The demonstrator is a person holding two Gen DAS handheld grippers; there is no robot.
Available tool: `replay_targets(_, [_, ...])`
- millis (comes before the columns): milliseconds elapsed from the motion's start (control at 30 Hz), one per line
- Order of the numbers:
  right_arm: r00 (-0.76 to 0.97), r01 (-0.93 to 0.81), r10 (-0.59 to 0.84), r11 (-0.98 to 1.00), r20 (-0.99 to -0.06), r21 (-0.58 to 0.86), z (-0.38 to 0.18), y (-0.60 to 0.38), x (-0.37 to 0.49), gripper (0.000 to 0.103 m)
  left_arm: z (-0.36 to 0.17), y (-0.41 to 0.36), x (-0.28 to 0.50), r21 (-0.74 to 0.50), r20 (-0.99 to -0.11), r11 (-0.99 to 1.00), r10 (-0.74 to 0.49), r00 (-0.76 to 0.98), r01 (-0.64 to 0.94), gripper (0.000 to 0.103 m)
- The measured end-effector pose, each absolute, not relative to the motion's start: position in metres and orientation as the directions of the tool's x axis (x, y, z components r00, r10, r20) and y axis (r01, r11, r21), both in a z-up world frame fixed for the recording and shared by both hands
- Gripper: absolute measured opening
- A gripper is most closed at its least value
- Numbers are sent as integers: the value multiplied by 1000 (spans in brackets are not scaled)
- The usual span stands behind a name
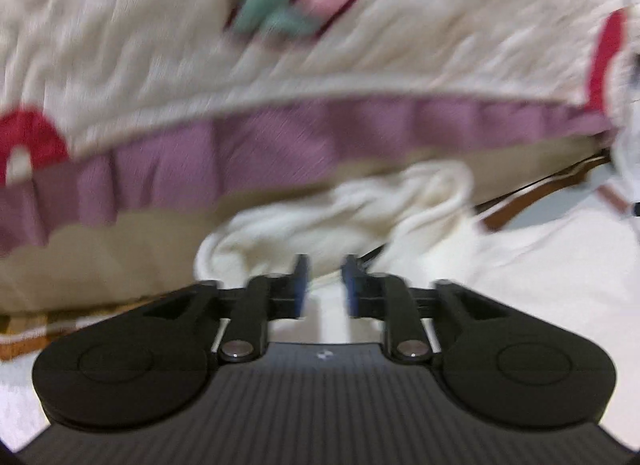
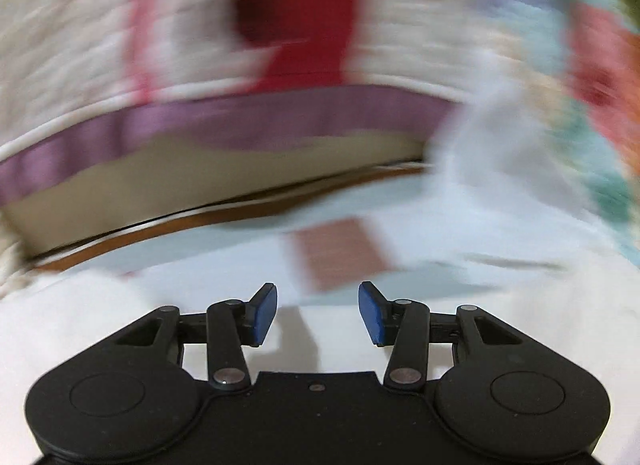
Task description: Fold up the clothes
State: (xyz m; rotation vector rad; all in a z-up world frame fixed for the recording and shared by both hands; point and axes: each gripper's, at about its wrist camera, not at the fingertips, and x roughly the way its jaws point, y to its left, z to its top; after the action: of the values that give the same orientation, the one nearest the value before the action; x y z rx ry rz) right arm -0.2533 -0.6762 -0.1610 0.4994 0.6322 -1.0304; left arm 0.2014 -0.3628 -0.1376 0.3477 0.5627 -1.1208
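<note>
A bunched cream-white garment point(image 1: 344, 213) lies on the white surface, just beyond the tips of my left gripper point(image 1: 325, 265). The left jaws stand a little apart, and I see nothing pressed between the blue pads point(image 1: 301, 289). In the right wrist view, which is badly blurred, my right gripper point(image 2: 318, 289) is open over white cloth point(image 2: 460, 265) that carries a brownish-red rectangular patch point(image 2: 336, 253). Nothing sits between its pads point(image 2: 264, 317).
A cream quilt point(image 1: 120, 49) with pink and red motifs and a purple ruffle point(image 1: 280, 137) hangs across the back in both views. Under it runs a tan base point(image 1: 80, 257) with a brown strip point(image 1: 516, 205). A colourful floral cloth point(image 2: 592, 77) is at the right.
</note>
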Motion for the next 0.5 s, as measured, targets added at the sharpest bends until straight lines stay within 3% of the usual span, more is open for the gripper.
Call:
replay_targets(167, [407, 907, -604, 353, -685, 228, -175, -682, -290, 51, -137, -389, 187, -63, -589, 274, -786, 186, 960, 51])
replay_targets(367, [343, 926, -612, 349, -713, 146, -199, -682, -284, 55, -160, -439, 173, -60, -653, 265, -739, 163, 962, 57])
replay_targets(400, [331, 929, -622, 347, -710, 130, -199, -682, -287, 55, -167, -445, 173, -56, -670, 260, -726, 157, 964, 44])
replay_targets(433, [319, 932, -632, 345, -706, 113, -199, -683, -290, 55, -172, -451, 171, -34, -699, 243, -699, 151, 970, 4])
replay_targets(500, [288, 941, -657, 329, -697, 78, -199, -685, -298, 55, -178, -461, 164, 41, -729, 211, -662, 174, 977, 7])
